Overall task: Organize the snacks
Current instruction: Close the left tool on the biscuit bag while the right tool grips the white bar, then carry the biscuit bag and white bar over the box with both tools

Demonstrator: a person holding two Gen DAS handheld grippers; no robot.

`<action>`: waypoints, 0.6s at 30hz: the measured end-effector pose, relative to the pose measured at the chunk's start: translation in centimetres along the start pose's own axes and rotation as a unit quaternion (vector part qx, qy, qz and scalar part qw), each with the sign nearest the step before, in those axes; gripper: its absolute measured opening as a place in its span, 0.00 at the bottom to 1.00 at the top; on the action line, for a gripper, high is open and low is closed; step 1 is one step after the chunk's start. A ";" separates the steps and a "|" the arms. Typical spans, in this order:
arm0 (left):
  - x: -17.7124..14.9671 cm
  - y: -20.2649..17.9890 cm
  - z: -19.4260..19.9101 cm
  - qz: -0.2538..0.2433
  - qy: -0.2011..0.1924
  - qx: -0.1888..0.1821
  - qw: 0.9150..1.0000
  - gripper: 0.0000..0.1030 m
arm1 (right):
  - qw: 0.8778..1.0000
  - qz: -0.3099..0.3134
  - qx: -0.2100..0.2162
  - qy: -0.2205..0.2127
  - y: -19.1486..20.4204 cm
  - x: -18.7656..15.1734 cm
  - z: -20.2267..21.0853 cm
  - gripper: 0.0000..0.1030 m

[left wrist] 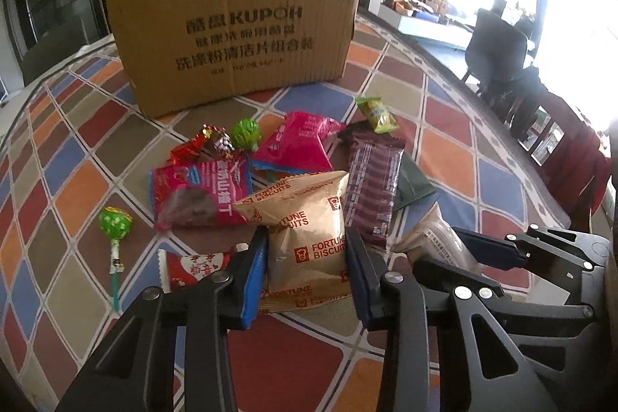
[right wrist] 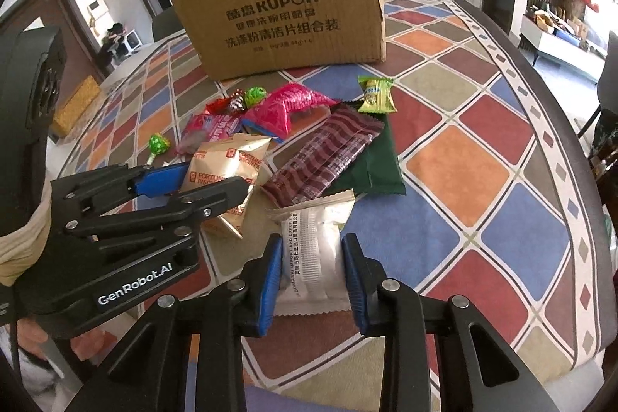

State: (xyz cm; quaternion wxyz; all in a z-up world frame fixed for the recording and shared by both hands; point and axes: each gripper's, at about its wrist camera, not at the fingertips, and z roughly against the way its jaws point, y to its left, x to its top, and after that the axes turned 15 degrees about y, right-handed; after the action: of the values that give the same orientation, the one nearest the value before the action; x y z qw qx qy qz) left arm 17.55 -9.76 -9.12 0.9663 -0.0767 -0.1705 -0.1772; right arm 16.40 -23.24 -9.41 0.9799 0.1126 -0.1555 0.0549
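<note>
Left tongs [left wrist: 307, 271] clamped on biscuit packet [left wrist: 305, 238], right tongs [right wrist: 311, 277] on white pouch [right wrist: 309, 250], cardboard box [left wrist: 235, 29] behind the snack heap.

Checkered table [right wrist: 455, 157] — cardboard box [right wrist: 286, 14], scattered snacks [right wrist: 320, 157].

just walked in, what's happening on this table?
A person holds a gripper in each hand over a pile of snacks on the checkered tablecloth. The left gripper is closed on the tan Fortune Biscuits packet; the right gripper is closed on the white printed snack packet. Both packets still rest on the table. The brown KUPOH cardboard box stands behind the pile, with lollipops, pink packs and a maroon bar still loose.
</note>
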 end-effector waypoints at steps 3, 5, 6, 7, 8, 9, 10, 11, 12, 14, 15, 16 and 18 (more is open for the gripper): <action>-0.1 0.1 0.9 0.004 -0.010 0.000 1.000 0.37 | 1.000 0.001 -0.001 -0.012 0.2 0.1 0.8 0.31; -0.2 0.3 1.6 0.009 -0.018 0.000 1.000 0.37 | 1.000 0.001 -0.003 -0.021 0.4 0.2 1.3 0.31; -0.2 0.3 1.9 0.009 -0.022 0.001 1.000 0.37 | 1.000 0.001 -0.004 -0.026 0.4 0.3 1.6 0.31; -0.2 0.3 2.2 0.010 -0.025 0.002 1.000 0.37 | 1.000 0.001 -0.005 -0.030 0.5 0.3 1.8 0.31; -0.2 0.4 2.6 0.011 -0.032 0.002 0.999 0.37 | 0.999 0.001 -0.006 -0.034 0.5 0.4 2.1 0.31; -0.1 0.4 2.9 0.012 -0.036 0.002 0.999 0.37 | 0.999 0.001 -0.007 -0.039 0.5 0.6 2.4 0.31; -0.1 0.5 3.3 0.013 -0.040 0.003 0.999 0.37 | 0.999 0.001 -0.007 -0.043 0.6 0.8 2.7 0.31; 0.0 0.6 3.8 0.014 -0.047 0.004 0.999 0.37 | 0.999 0.002 -0.007 -0.048 0.7 0.9 3.0 0.31; 0.1 0.6 4.2 0.015 -0.052 0.005 0.999 0.37 | 0.999 0.003 -0.008 -0.053 0.8 1.1 3.3 0.31; 0.3 0.9 5.1 0.018 -0.065 0.007 0.998 0.37 | 0.998 0.007 -0.009 -0.066 1.1 1.6 4.0 0.31; 0.4 1.0 5.4 0.019 -0.070 0.008 0.997 0.37 | 0.997 0.009 -0.010 -0.071 1.2 1.8 4.3 0.31; 0.4 1.1 5.8 0.021 -0.075 0.009 0.997 0.37 | 0.997 0.011 -0.010 -0.076 1.4 1.9 4.6 0.31; 0.6 1.5 6.7 0.024 -0.089 0.013 0.996 0.37 | 0.996 0.014 -0.010 -0.087 1.7 2.4 5.3 0.31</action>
State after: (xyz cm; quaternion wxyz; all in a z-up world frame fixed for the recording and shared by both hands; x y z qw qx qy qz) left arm 16.61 -7.21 -2.76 0.9520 -0.0841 -0.2565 -0.1442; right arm 16.88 -22.68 -3.45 0.9627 0.1048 -0.2428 0.0574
